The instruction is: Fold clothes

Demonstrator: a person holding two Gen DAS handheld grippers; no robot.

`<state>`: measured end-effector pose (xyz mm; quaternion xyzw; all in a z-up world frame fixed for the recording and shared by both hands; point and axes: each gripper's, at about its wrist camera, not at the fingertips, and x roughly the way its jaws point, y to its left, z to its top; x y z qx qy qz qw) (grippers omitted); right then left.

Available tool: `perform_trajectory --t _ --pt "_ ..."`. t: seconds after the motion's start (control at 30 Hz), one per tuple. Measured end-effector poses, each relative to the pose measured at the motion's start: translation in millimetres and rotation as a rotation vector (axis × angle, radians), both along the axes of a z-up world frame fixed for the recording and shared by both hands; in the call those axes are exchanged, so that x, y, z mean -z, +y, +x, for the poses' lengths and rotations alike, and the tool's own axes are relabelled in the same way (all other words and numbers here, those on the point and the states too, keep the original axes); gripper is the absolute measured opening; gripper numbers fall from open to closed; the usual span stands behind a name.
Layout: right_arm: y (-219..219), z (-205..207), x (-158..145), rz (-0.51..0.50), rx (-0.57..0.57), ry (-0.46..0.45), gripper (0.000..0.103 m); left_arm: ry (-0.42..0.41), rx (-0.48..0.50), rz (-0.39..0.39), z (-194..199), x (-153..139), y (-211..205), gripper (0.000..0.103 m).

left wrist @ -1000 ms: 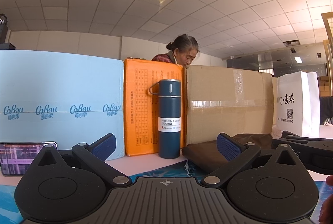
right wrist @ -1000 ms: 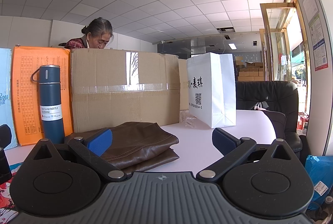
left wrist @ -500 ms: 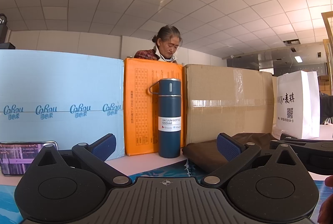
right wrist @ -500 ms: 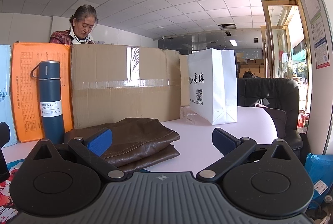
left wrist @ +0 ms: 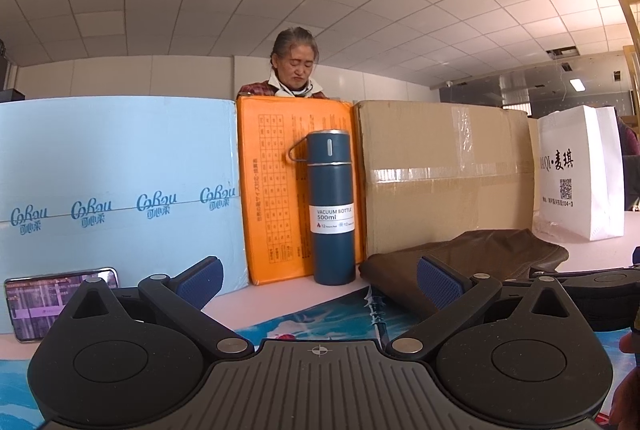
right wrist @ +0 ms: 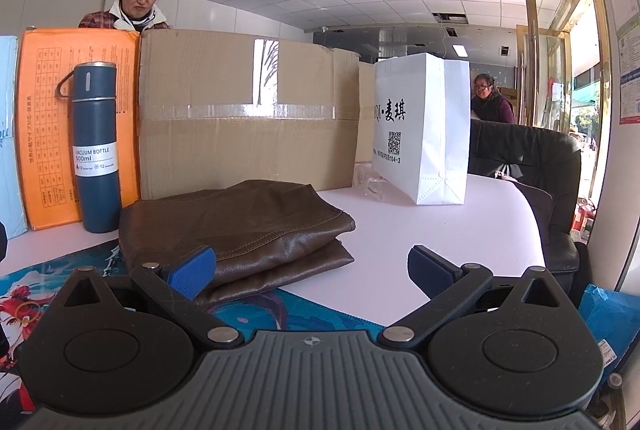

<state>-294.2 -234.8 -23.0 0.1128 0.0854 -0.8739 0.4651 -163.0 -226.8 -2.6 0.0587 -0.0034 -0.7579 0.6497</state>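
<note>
Showing, left wrist view: left gripper (left wrist: 318,276) with jaws apart, empty, low over white table (left wrist: 280,290); folded brown leather garment (left wrist: 472,254) ahead to the right, beside upright dark-blue vacuum bottle (left wrist: 331,208).

Right wrist view: right gripper (right wrist: 310,266) with jaws apart, empty; blue left finger pad (right wrist: 192,268) overlapping garment's (right wrist: 240,226) near edge, contact uncertain; white paper bag (right wrist: 420,128) well apart.

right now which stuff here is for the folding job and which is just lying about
For the job:
- brown garment, lying folded on the table
- left claw, open
- right claw, open

Just lying about:
- blue vacuum bottle
- orange box
- cardboard box
- white paper bag
- phone
- light blue package
</note>
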Motion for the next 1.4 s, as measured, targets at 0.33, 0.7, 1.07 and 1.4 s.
perform_trajectory --t 0.33,0.7,1.07,1.4 --pt "-24.3 -6.7 9.9 0.152 -0.007 -0.047 0.103 -0.051 -0.025 0.112 -7.1 4.0 -17.6 0.103" --pt "-26.7 -8.7 11.2 0.171 -0.005 -0.055 0.103 -0.057 -0.074 0.288 -3.1 12.9 -46.0 0.103" --pt "-31.0 -12.3 13.6 0.197 -0.011 -0.081 0.103 -0.060 -0.090 0.336 -0.2 15.8 -52.5 0.103" --pt "-34.0 -13.8 16.2 0.219 -0.015 -0.095 0.103 -0.050 -0.094 0.348 0.4 17.3 -53.5 0.103"
